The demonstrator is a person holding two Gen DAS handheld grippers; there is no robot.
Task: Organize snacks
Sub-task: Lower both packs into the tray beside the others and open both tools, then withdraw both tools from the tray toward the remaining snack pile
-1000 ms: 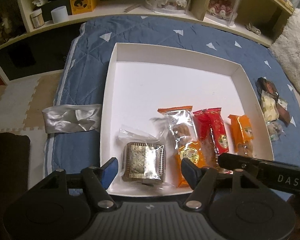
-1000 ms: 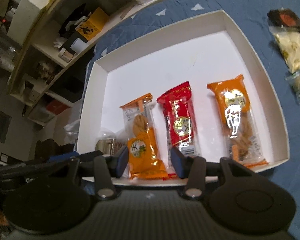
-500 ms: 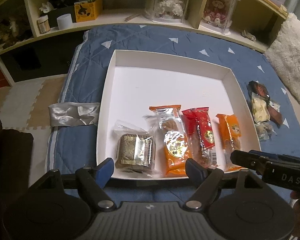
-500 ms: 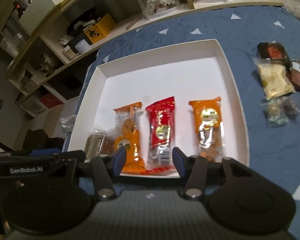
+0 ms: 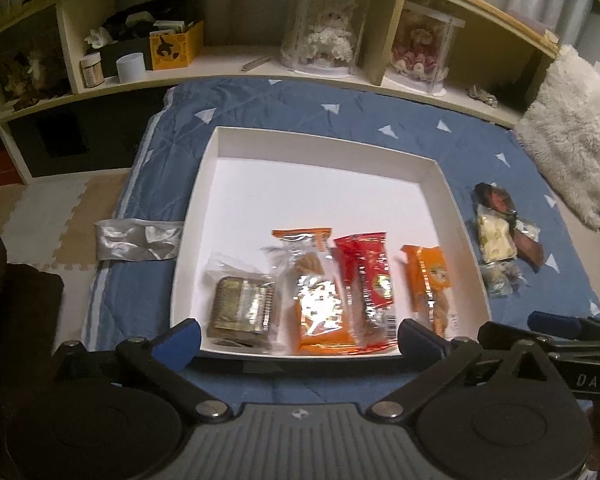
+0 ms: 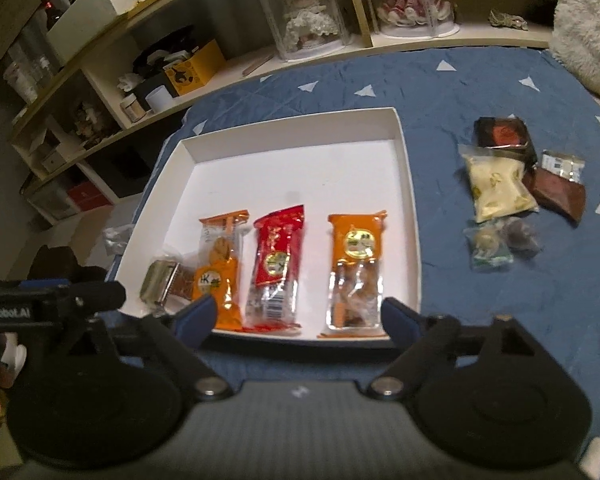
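Observation:
A white tray (image 5: 320,148) (image 6: 410,200) lies on a blue quilt. Along its near side lie a brown cake in clear wrap (image 5: 242,310) (image 6: 166,282), an orange packet (image 5: 318,304) (image 6: 220,276), a red packet (image 5: 370,280) (image 6: 278,260) and a second orange packet (image 5: 430,284) (image 6: 358,268). Loose snacks lie right of the tray: a dark red-labelled pack (image 6: 502,136), a cream pack (image 6: 498,188) (image 5: 494,238), a brown pack (image 6: 558,192) and small candies (image 6: 498,246). My left gripper (image 5: 298,344) and right gripper (image 6: 298,316) are open and empty, above the tray's near edge.
A wooden shelf (image 5: 260,60) runs behind the quilt with doll cases, a yellow box and jars. A silver wrapper (image 5: 138,238) lies left of the tray. A fluffy white cushion (image 5: 572,136) sits far right. Foam floor mats (image 5: 40,216) lie left.
Both grippers have pulled back and up from the tray, staying open. More of the shelf and the loose snacks at right is now in view. The snacks have not moved.

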